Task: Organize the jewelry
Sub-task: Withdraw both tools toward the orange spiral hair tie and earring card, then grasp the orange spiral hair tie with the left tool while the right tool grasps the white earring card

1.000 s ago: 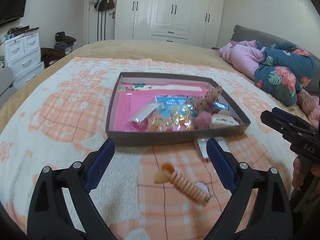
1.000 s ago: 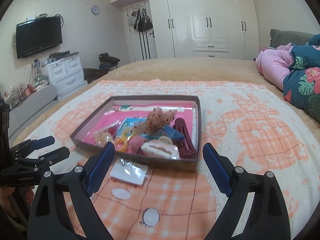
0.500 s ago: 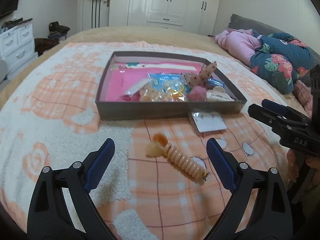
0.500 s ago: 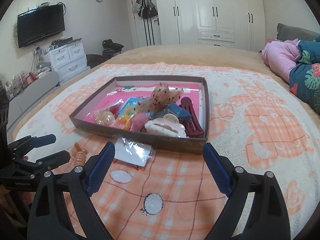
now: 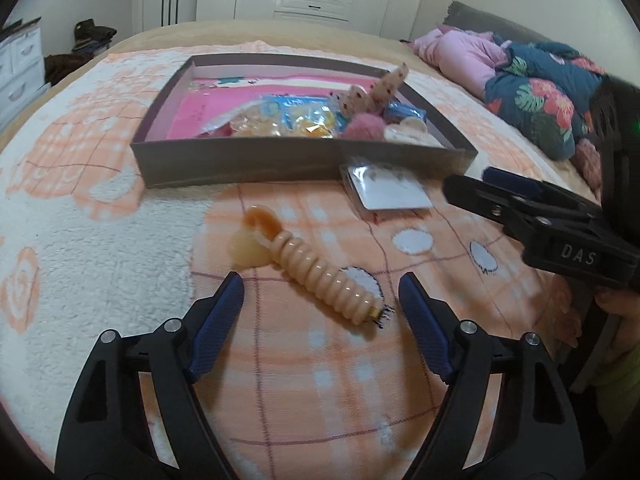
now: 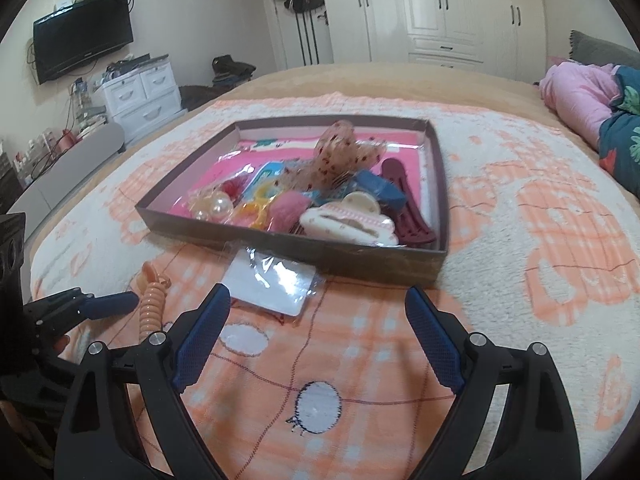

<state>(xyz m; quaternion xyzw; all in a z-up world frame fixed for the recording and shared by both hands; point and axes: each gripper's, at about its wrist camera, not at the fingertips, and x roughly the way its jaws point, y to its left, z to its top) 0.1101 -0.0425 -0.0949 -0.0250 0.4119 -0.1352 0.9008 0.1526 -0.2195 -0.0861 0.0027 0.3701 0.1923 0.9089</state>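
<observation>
Change: both grippers have descended; left gripper (image 5: 320,300) jaws have just been closing, nothing pinched.
Right gripper (image 6: 318,320): spread, empty.
Spiral hair clip (image 5: 316,272): on blanket before tray (image 5: 240,162).
Technique: straddle mid-coil squarely.

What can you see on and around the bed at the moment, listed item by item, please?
Tray: one, brown, shallow, on the blanket, holding mixed hair accessories.
Claw clip: one, cream and pink, near front of tray.
Hair clip: one, maroon, along tray's right wall.
Spiral clip: one, peach, on the blanket outside the tray.
Packet: one, clear with white card, against tray's front wall.
Blanket: one, orange and white, over the bed.
Bedding: a heap, pink and floral blue, at the bed's far side.
Wardrobe: one, white, far wall.
Television: one, black, wall-mounted.
Left gripper: jaws open, just closing, spiral clip ahead of them.
Right gripper: jaws open, empty.
</observation>
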